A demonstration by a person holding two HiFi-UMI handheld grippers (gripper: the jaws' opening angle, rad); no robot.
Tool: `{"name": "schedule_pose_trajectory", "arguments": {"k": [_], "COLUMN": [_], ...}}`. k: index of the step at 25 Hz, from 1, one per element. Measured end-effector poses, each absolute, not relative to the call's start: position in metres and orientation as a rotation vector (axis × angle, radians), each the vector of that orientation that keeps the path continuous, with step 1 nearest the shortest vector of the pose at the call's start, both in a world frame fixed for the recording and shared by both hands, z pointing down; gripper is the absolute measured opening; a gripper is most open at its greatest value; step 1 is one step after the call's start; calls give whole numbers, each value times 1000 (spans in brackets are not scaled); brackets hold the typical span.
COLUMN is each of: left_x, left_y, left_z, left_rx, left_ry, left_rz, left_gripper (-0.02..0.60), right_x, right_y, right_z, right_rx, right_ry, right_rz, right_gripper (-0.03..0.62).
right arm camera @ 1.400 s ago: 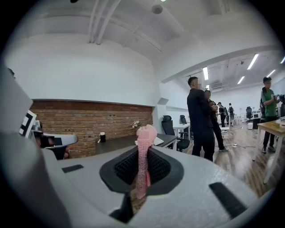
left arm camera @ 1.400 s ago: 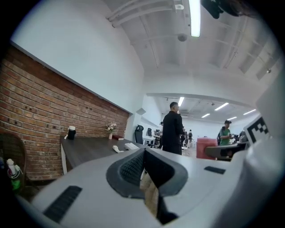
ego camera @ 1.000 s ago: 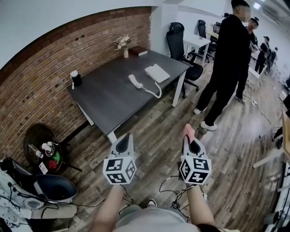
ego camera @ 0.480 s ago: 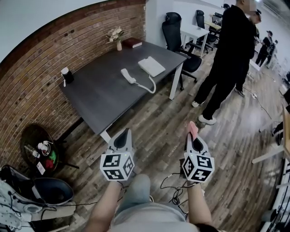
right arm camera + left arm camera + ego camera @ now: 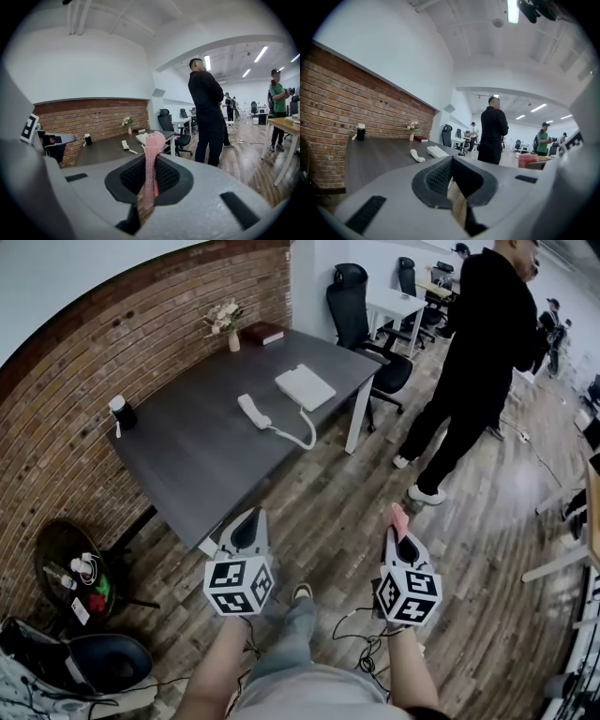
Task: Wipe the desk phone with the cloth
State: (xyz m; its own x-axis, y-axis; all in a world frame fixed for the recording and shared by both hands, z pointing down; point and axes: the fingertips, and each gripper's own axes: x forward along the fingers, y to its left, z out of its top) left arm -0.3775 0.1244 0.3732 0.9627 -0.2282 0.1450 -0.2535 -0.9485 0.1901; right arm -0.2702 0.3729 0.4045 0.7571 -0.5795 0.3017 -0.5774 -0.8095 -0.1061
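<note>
Left gripper [image 5: 249, 517]: jaws closed together, empty.
Right gripper [image 5: 397, 529]: jaws pinched on the pink cloth [image 5: 151, 159], which sticks up past the tips.
Floor [image 5: 337, 502]: open planks ahead.
Desk [image 5: 187, 465]: near corner just beyond the left gripper.
Desk phone [image 5: 305, 386]: by the desk's right edge, handset [image 5: 252, 411] lying beside it.
Person [image 5: 478, 352]: standing right of the desk.

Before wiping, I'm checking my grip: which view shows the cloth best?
Right gripper view: the pink cloth stands upright, pinched in the right gripper. Head view shows only its tip; left gripper view, a small pink patch at most.
</note>
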Motion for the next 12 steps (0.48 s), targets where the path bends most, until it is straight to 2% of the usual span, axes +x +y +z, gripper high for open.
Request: {"name": "schedule_pose_trajectory", "arguments": {"k": [12], "left_x": [-220], "left_y": [54], "left_z": [357], "left_rx": [2919], "left_ry": [-275], "left_rz": [114], "left_gripper": [5], "right_x": [-131], "right_y": [287], "right_z": [378], "right_rx": [-2992], "right_ry": [989], "right_rz": [-408], "right_gripper": [23]}}
